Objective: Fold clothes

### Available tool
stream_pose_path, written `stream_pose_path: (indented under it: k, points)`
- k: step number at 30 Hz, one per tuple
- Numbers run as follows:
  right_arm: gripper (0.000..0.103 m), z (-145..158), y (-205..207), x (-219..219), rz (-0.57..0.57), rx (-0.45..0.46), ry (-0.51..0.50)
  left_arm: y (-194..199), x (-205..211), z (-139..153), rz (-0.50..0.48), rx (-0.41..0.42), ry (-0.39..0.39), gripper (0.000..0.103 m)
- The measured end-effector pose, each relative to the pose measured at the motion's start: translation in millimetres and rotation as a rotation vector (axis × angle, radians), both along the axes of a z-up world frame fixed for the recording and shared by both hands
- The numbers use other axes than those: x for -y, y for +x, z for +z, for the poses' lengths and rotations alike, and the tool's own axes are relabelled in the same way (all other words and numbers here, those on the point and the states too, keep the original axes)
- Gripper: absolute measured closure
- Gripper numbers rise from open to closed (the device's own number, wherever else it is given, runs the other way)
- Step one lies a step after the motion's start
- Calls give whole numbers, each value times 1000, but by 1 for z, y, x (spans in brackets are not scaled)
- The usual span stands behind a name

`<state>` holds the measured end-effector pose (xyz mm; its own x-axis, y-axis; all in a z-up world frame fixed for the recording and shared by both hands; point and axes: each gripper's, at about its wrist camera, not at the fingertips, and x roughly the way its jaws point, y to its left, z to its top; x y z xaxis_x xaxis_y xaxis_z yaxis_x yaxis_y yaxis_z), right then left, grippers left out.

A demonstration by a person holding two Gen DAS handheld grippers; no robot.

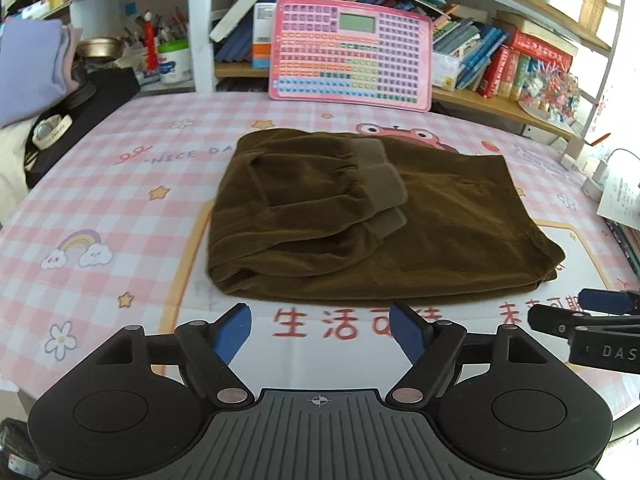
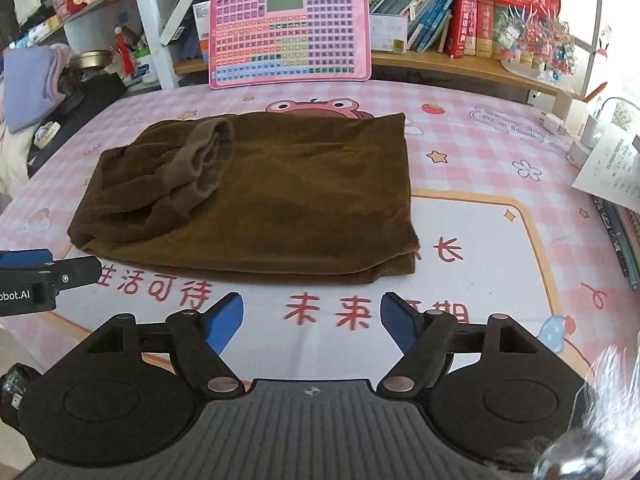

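Note:
A brown velvety garment [image 1: 360, 224] lies folded into a rectangle on the pink checked table cover [image 1: 120, 208], its ribbed cuffs [image 1: 384, 184] turned over on top. In the right wrist view the same garment [image 2: 272, 200] sits left of centre, cuffs [image 2: 208, 160] at its upper left. My left gripper [image 1: 320, 328] stands open just short of the garment's near edge, nothing between its blue pads. My right gripper [image 2: 312, 320] is open too, in front of the garment's near right corner and empty. Each gripper shows at the edge of the other's view.
A pink keyboard-like toy board [image 1: 352, 52] leans against bookshelves [image 1: 500, 64] at the table's far side. Folded lilac clothes [image 1: 32, 68] and a black item [image 1: 80, 104] lie at the far left. Papers and a white charger [image 2: 600, 148] sit at the right edge.

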<state>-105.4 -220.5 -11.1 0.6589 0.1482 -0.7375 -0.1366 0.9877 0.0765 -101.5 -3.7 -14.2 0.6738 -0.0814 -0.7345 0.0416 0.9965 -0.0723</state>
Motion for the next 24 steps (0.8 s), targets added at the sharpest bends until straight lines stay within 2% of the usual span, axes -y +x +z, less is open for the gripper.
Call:
stream_pose_path:
  k: [5,10,18,21,24]
  points:
    - [24,4,-4,-9,-30,4,-22,1,-9,-2,-4,-5,-8,22]
    - [24,3,1,-9,-8,2,-27,3,-11,-2,-6,4,-68,21]
    - [27,9,34,20,89,52,31,20,26,3,81,17,-42,21]
    - [33,13,54,47,81,42,72,28,47,3,120,9,-31,21]
    - [43,10,77,77,82,-12,170,32,65,3,148,15,-23,21]
